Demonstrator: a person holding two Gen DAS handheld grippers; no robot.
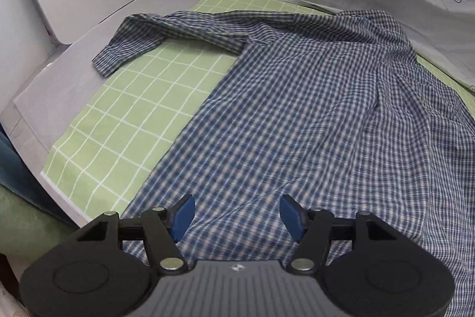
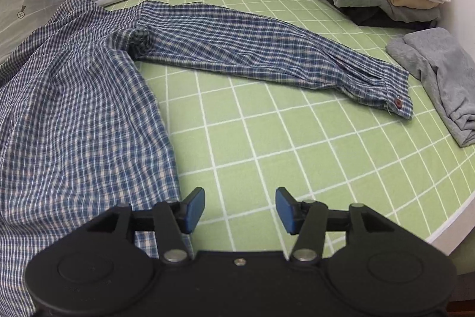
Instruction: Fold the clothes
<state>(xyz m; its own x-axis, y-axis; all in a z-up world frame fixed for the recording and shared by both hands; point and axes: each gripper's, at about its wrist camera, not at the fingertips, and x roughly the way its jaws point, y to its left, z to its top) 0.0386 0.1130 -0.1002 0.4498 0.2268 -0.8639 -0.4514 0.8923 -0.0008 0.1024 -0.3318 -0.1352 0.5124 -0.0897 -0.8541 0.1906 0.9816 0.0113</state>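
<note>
The blue checked shirt (image 1: 297,109) lies spread out on the green cloth (image 2: 297,153). The left hand-held gripper (image 1: 236,216) is released above it. The right hand-held gripper (image 2: 240,210) is released too, beside the shirt.

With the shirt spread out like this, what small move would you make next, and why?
Probably reach the right gripper, which is open and empty, to the sleeve cuff. The sleeve lies stretched out flat from the shirt, ready to be folded inward.
</note>
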